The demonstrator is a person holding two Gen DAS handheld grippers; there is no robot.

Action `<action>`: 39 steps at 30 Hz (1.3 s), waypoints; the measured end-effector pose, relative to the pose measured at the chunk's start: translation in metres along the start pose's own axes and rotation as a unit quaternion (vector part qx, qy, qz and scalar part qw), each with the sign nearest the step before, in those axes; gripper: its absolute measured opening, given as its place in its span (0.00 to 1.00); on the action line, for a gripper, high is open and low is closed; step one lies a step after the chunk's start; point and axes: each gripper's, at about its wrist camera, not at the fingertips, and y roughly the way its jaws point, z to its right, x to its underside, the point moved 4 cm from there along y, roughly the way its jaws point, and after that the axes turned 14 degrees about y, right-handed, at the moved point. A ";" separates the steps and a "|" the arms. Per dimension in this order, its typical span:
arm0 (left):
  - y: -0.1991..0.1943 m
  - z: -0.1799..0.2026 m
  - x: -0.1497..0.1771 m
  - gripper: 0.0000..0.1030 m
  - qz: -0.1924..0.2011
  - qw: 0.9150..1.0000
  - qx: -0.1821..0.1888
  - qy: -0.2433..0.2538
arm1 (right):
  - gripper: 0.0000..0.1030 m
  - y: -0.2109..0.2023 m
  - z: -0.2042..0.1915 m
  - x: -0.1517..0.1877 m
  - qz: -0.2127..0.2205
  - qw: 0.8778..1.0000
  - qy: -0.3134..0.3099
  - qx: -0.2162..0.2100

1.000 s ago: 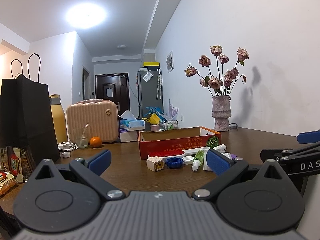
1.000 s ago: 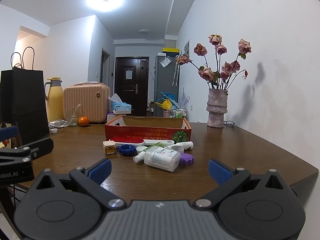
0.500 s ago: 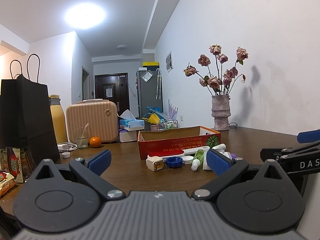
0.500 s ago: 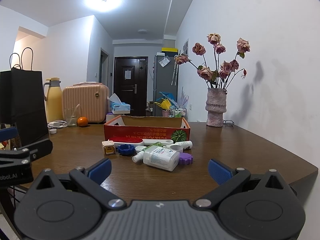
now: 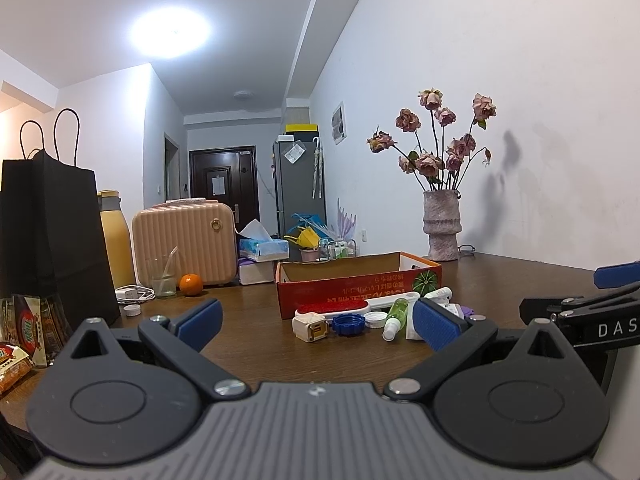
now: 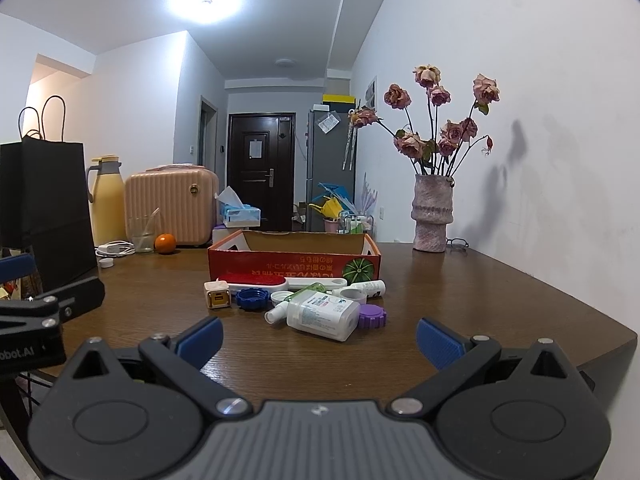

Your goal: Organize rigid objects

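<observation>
The cluster of small rigid items lies straight ahead of both grippers on the brown wooden bench [image 6: 460, 280], in front of the red cardboard box [image 6: 294, 260]. The right gripper [image 6: 320, 336], fingers spread and empty, is nearer the white rectangular plastic bottle [image 6: 322, 315] (lying on its side, long axis slanting left to right). The left gripper [image 5: 316, 316] is likewise spread and empty.
</observation>
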 end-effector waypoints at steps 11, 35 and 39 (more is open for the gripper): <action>0.054 -0.011 0.001 1.00 -0.029 0.999 -0.013 -0.008 | 1.00 0.059 0.018 0.005 -0.023 0.999 0.026 0.001; 0.171 -0.010 0.007 1.00 -0.074 0.996 -0.029 -0.034 | 1.00 0.175 0.043 -0.010 -0.054 0.997 0.046 -0.009; 0.189 -0.006 0.008 1.00 -0.084 0.994 -0.008 -0.064 | 1.00 0.186 0.055 -0.013 -0.050 0.996 0.064 -0.027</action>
